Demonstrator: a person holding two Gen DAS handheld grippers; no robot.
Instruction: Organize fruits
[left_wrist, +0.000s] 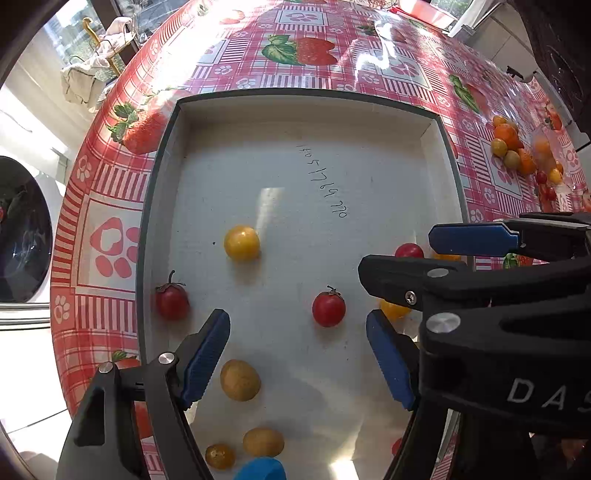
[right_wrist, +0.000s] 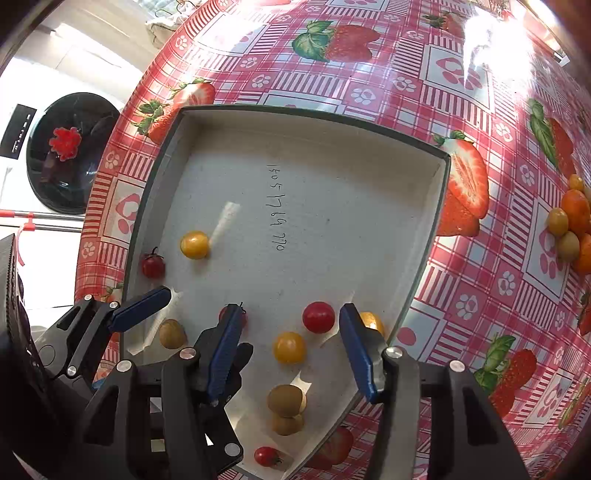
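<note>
A shallow white cardboard tray (left_wrist: 162, 155) (right_wrist: 439, 192) lies on the strawberry tablecloth and holds several cherry tomatoes. In the left wrist view there are a yellow one (left_wrist: 242, 243), red ones (left_wrist: 328, 308) (left_wrist: 171, 301) and olive-yellow ones (left_wrist: 240, 380). My left gripper (left_wrist: 297, 354) is open and empty above the tray floor. My right gripper (right_wrist: 291, 347) is open and empty over a yellow tomato (right_wrist: 289, 347) and a red tomato (right_wrist: 318, 316). The right gripper also shows in the left wrist view (left_wrist: 424, 254). A pile of loose fruit (left_wrist: 517, 151) (right_wrist: 570, 225) lies on the cloth to the right.
A washing machine (left_wrist: 22, 229) (right_wrist: 70, 151) stands past the table's left edge. A rack with cloths (left_wrist: 92, 70) stands at the back left. A clear plastic bag (left_wrist: 550, 158) lies by the fruit pile.
</note>
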